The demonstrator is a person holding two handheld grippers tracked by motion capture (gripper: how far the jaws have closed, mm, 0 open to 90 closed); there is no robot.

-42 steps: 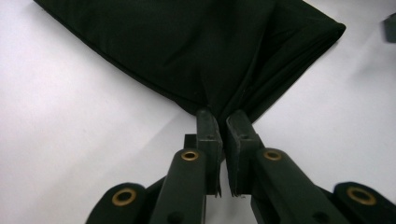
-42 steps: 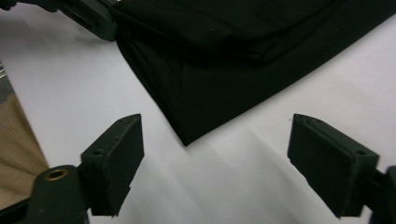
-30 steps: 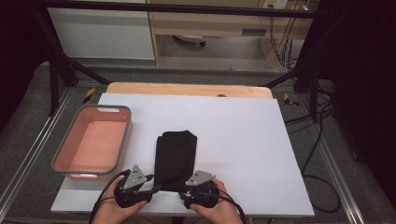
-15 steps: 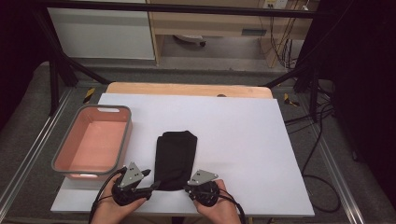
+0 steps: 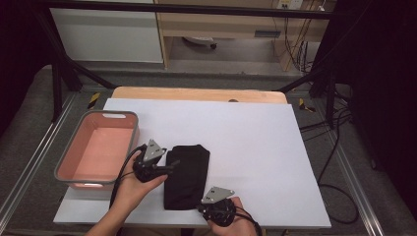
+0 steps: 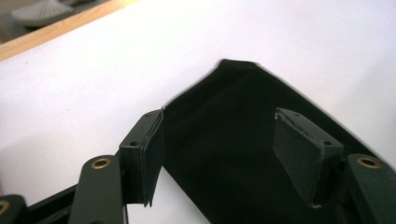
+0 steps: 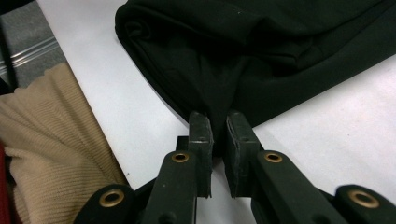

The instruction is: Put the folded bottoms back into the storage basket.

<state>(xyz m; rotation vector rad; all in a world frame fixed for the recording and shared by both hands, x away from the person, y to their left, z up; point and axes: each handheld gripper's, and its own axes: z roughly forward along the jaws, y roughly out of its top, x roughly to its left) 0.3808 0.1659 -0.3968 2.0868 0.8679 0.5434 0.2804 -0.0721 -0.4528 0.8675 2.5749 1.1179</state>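
Here, right gripper [image 7: 218,126] pinches black cloth [image 5: 187,174] edge, contact shadowed; left gripper [image 6: 224,140] wide apart, empty.

Left gripper [image 6: 224,154] spread wide; right gripper [image 7: 218,135] pinched nearly closed.

Bright, even overhead light; white table [image 5: 255,142] glares, dark surroundings, slightly soft

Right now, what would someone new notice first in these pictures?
A folded black cloth lies near the front of the white table. The right hand-held gripper pinches the cloth's near edge, while the left hand-held gripper stands open at its left side. A pink tub sits at the table's left edge.
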